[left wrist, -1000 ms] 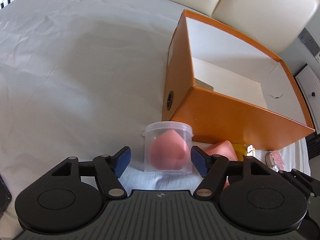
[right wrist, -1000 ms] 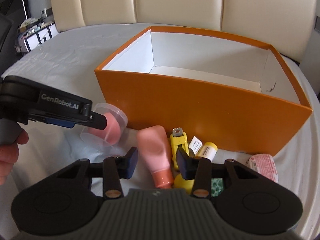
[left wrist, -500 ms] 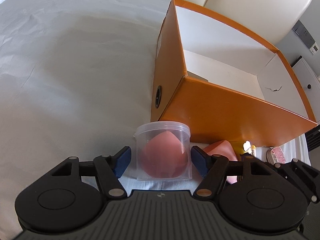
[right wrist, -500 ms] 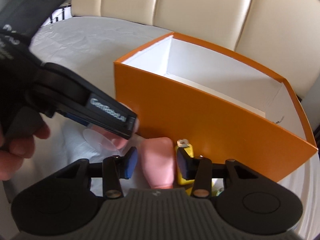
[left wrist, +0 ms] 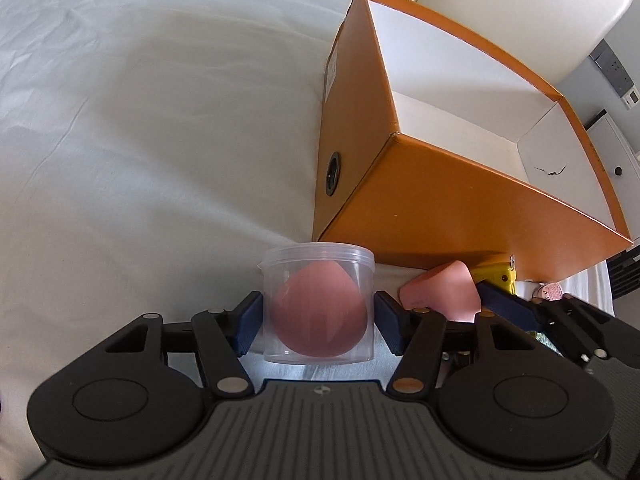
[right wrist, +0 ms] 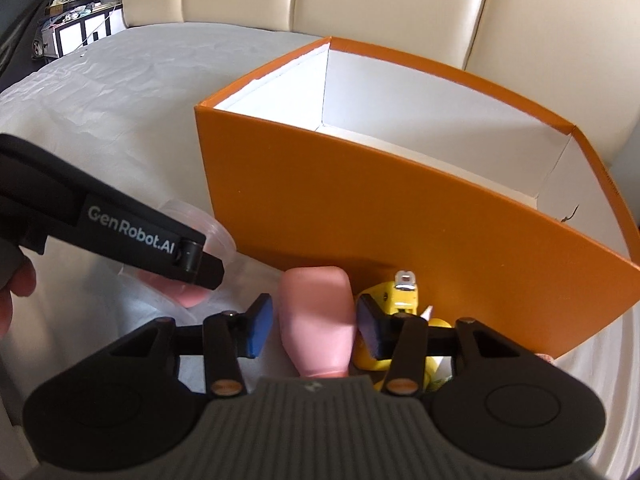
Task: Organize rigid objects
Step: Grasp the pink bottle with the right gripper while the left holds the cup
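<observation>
Two things are between my claws: a clear jar [left wrist: 319,304] with a pink sponge [left wrist: 318,312] inside sits between the pads of my left claw [left wrist: 319,322], and a pink bottle [right wrist: 318,322] lies between those of my right claw [right wrist: 315,326]. The left jaws have just been closing and look to be touching the jar's walls, though I cannot tell whether they press yet; the right jaws have just been widening and stand a little clear of the bottle. To do this well, I'd say, I should squeeze the jar squarely at mid-height so it does not tip, then lift it over the wall. Just behind stands the orange box [left wrist: 460,208] on the white sheet [left wrist: 160,120]; what shows of its white inside looks bare. Beside the bottle lies a yellow item [right wrist: 400,300].
</observation>
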Available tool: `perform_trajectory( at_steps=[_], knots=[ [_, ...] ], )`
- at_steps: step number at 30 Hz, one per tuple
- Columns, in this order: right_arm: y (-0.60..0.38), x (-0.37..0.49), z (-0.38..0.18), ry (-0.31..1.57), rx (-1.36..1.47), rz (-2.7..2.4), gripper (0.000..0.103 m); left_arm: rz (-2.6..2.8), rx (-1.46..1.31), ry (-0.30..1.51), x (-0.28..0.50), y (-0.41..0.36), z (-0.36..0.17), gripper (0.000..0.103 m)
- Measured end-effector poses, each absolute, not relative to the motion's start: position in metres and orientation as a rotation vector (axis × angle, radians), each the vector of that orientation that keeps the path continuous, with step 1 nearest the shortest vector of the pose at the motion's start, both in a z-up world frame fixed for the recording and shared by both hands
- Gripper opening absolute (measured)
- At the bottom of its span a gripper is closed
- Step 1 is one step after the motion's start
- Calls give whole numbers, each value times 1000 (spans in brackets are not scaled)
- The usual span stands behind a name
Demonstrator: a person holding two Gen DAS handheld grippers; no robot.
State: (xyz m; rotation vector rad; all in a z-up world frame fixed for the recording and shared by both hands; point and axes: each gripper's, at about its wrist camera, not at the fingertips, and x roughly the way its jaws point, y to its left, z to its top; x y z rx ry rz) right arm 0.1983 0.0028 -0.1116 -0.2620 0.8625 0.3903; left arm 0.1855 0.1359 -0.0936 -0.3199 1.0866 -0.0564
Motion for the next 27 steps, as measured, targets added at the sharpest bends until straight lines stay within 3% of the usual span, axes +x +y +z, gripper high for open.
perform_trajectory(
  at_steps=[16,27],
  knots=[
    [15,198,-121,885,-260,373,45,-75,-326,1076,188,133,-98,69],
    [0,176,-89,839,-206,390,42,-119,-328,982,166,132,-68,69]
  ],
)
